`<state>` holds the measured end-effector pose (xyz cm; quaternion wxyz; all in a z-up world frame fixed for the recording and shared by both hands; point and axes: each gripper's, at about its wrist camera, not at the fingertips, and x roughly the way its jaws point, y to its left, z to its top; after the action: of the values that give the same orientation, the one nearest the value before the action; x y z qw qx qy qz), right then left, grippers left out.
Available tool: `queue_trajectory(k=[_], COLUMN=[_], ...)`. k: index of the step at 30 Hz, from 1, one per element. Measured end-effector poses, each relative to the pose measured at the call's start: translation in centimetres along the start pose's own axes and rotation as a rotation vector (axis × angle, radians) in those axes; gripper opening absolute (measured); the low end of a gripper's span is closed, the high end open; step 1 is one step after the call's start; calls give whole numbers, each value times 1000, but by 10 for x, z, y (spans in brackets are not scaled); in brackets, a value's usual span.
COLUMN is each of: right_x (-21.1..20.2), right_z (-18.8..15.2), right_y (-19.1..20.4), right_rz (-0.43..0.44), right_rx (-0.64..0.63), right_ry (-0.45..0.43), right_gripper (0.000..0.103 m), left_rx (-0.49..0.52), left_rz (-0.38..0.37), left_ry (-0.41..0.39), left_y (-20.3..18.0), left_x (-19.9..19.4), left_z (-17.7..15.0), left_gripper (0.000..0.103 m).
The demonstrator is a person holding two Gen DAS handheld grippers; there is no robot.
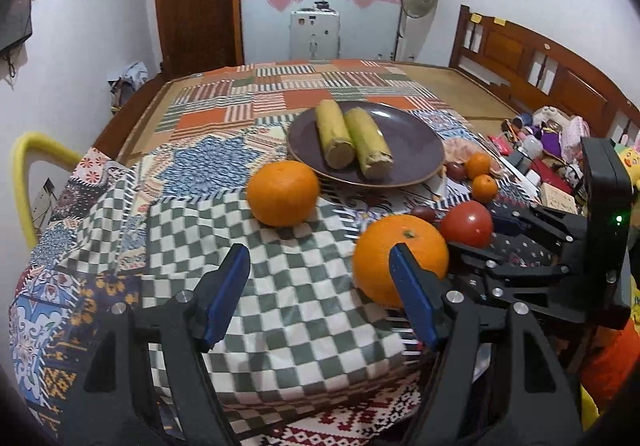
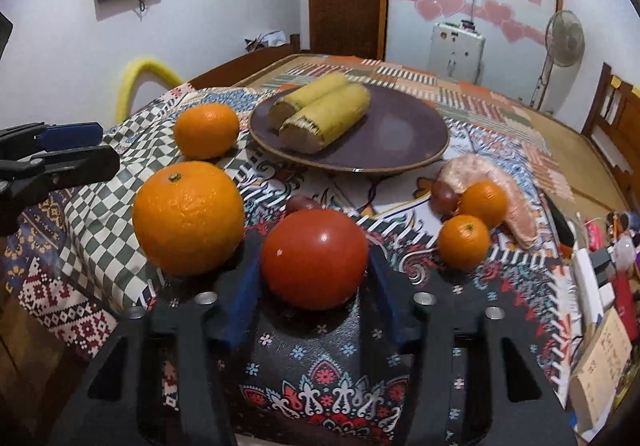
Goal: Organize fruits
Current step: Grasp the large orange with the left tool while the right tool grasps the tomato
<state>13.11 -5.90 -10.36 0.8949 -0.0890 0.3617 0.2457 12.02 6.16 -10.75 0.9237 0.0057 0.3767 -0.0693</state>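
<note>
A red tomato (image 2: pixel 314 258) rests on the patterned cloth between the blue pads of my right gripper (image 2: pixel 314 251). Both pads lie against its sides, so the gripper is shut on it. A large orange (image 2: pixel 188 216) sits just to its left. In the left wrist view that large orange (image 1: pixel 400 258) stands behind the right finger of my left gripper (image 1: pixel 320 286), which is open and holds nothing. A second orange (image 1: pixel 283 192) lies further back beside the brown plate (image 1: pixel 408 142), which carries two yellow stalk pieces (image 1: pixel 352 142).
Two small oranges (image 2: pixel 463 242), dark grapes (image 2: pixel 444 196) and a pink peeled fruit segment (image 2: pixel 508 198) lie right of the plate. Boxes and toys (image 1: pixel 560 150) crowd the right edge by the wooden headboard (image 1: pixel 520 54). A yellow padded frame (image 1: pixel 28 174) stands at the left.
</note>
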Motion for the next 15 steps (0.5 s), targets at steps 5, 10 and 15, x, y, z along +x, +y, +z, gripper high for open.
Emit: queue_trajectory(k=[5, 10, 15], right_x=[-10, -31, -45], right_z=[-3, -5, -7], right_y=[0, -5, -17], right_rz=[20, 21, 2], right_rx=[8, 20, 35], right_ry=[-12, -46, -69], right_gripper=[46, 46, 46], left_rx=[18, 13, 9], left_rz=[-20, -47, -55], left_ry=[14, 32, 72], left_y=[-19, -32, -41], left_x=[5, 15, 37], left_z=[-1, 0, -3], left_gripper=[79, 85, 85])
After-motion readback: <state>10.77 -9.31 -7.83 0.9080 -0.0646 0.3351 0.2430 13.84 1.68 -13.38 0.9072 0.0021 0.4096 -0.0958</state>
